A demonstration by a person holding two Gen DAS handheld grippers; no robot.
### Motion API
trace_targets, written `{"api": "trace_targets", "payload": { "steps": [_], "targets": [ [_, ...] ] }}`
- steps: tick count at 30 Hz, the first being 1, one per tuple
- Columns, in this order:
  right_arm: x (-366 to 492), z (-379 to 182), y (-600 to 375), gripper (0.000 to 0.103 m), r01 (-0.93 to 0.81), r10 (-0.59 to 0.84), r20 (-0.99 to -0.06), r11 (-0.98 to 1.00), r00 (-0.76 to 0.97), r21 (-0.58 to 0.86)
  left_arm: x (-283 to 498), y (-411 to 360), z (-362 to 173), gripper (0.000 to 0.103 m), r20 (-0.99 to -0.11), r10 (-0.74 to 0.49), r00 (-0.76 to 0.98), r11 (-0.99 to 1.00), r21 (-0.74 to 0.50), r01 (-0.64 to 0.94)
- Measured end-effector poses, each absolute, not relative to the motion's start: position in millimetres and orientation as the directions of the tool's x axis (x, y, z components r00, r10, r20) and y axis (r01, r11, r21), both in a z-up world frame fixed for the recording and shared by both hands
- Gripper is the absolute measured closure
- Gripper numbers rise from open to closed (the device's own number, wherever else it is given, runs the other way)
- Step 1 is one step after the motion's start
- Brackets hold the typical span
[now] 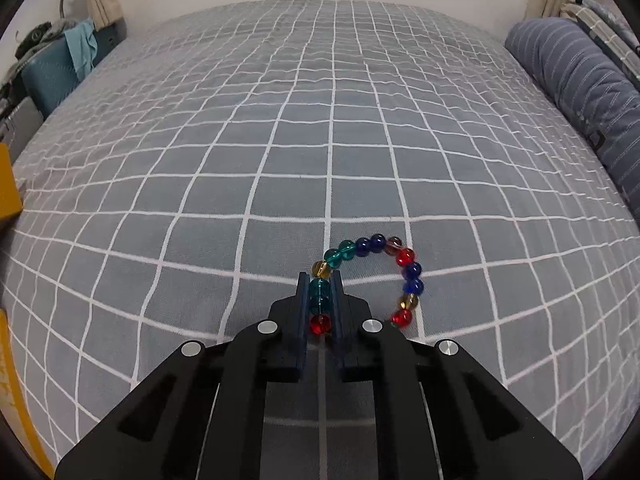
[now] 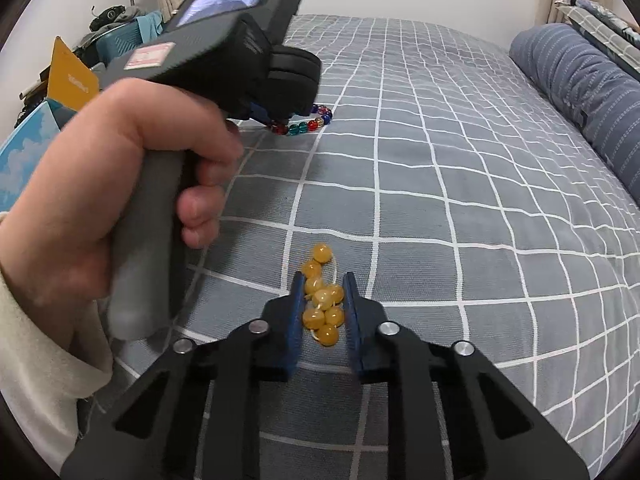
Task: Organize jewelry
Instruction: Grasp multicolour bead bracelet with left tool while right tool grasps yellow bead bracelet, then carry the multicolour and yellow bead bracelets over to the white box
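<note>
My left gripper (image 1: 320,280) is shut on a multicoloured bead bracelet (image 1: 404,257); teal and red beads sit between its fingers, and the rest of the loop hangs out to the right over the bed. The bracelet (image 2: 310,123) also shows in the right wrist view, under the left gripper's body (image 2: 240,44). My right gripper (image 2: 323,280) is shut on a bunched yellow bead bracelet (image 2: 322,296), with a few beads sticking out past the fingertips, just above the grey checked bedspread (image 2: 440,184).
A blue striped bolster (image 1: 588,92) lies along the bed's right side. At the left edge are a yellow box (image 2: 70,74), a sky-blue box (image 2: 28,144) and a teal basket with clothes (image 1: 52,72).
</note>
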State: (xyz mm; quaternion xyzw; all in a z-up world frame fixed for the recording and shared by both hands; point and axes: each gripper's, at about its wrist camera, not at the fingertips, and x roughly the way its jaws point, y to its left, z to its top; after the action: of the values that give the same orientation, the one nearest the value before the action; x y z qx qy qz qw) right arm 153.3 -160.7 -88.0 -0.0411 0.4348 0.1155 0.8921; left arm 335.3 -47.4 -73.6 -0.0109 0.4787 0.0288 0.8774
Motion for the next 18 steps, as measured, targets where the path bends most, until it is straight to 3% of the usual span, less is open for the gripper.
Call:
{"api": "trace_targets", "payload": {
  "steps": [18],
  "targets": [
    [173,-61,-189,0.094,-0.110,0.140,-0.822,0.989,0.551,0.095,258,-19,-21,0.094,-0.818,-0.090,0.568,0.992,-0.125,-0.024]
  ]
}}
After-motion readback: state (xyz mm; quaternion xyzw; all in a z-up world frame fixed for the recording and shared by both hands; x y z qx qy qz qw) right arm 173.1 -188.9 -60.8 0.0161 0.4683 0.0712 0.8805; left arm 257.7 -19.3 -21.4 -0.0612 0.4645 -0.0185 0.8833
